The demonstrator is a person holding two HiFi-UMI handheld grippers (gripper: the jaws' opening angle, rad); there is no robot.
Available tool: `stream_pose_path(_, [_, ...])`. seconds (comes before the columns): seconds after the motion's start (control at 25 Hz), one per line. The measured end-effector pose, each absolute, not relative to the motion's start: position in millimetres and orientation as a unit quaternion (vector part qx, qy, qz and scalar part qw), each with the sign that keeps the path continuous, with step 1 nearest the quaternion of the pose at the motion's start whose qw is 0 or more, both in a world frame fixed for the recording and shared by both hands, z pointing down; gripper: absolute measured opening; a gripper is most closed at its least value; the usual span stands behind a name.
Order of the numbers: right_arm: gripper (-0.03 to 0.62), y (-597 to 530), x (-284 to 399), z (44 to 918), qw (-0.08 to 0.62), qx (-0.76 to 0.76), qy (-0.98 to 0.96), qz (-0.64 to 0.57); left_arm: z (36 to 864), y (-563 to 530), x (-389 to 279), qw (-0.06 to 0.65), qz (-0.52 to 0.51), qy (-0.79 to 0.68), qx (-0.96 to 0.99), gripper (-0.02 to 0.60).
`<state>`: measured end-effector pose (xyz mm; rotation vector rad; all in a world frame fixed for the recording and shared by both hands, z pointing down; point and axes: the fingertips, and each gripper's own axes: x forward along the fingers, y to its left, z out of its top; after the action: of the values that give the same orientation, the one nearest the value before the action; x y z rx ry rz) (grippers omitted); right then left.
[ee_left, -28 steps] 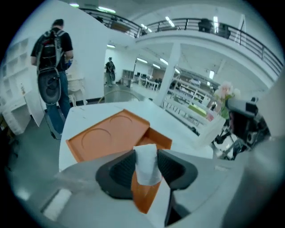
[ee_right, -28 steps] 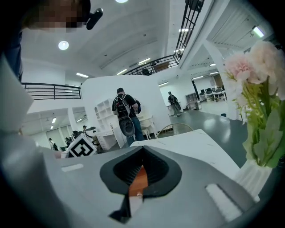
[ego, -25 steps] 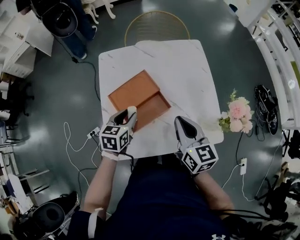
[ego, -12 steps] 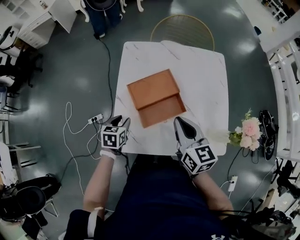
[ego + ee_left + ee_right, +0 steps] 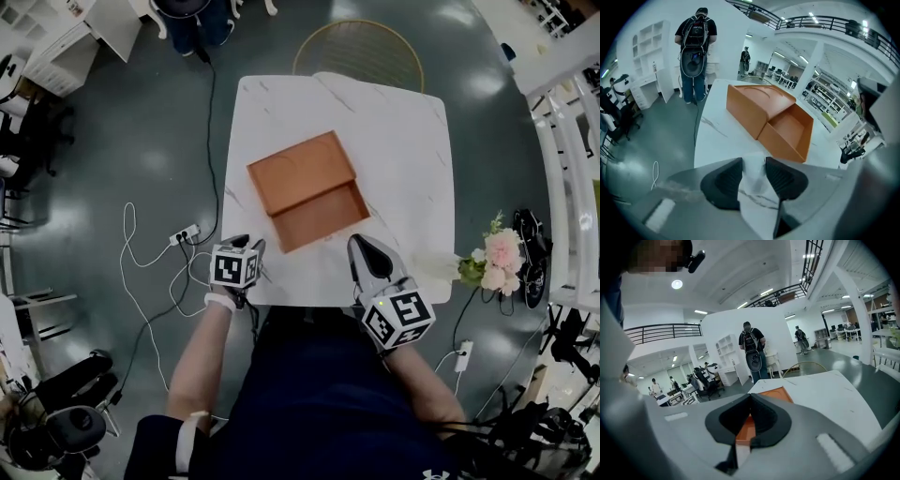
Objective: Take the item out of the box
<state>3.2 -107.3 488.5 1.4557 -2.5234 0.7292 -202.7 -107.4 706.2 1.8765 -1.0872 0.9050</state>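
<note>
An orange box (image 5: 319, 217) lies open and looks empty on the white marble table (image 5: 394, 141). Its lid (image 5: 300, 173) rests against the far side. In the left gripper view the box (image 5: 787, 129) and lid (image 5: 750, 105) lie ahead. My left gripper (image 5: 246, 244) hovers at the table's front left edge, clear of the box. Its jaws are shut on a small white item (image 5: 752, 168), blurred between the pads. My right gripper (image 5: 361, 246) is over the front edge, just right of the box, shut with nothing in it. Through its jaws (image 5: 750, 399) a strip of the box (image 5: 776, 393) shows.
A gold wire chair (image 5: 361, 56) stands at the table's far side. Pink flowers (image 5: 497, 253) sit off the table's right front corner. Cables and a power strip (image 5: 183, 234) lie on the floor to the left. A person with a backpack (image 5: 696, 51) stands beyond the table.
My left gripper has drawn back from the box's near left corner to the table's front left edge. The right gripper has stayed put. The head view has shifted.
</note>
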Motion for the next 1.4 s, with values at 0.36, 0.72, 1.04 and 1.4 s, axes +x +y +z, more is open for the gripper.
stream_pose_path(0.36, [0.003,-108.2,10.3,491.8,0.065,0.498,-0.828,0.248,710.0,-117.2,-196.1,0.377,0.370,-0.422,0.737,0.184])
stream_pose_path(0.72, [0.003,-112.6,6.9,490.3,0.059,0.494,-0.832,0.246,689.9,-120.0,-202.1,0.370,0.351,-0.438,0.741,0.219])
stream_pose_path(1.04, [0.003,-122.6,9.8,482.0,0.053,0.494,-0.835,0.236,609.2,-149.0,-218.2,0.321,0.274,-0.503,0.754,0.219])
stream_pose_path(1.4, [0.003,-137.3,18.0,461.3,0.039,0.498,-0.839,0.217,482.2,-161.0,-175.1,0.217,0.170,-0.497,0.823,0.049])
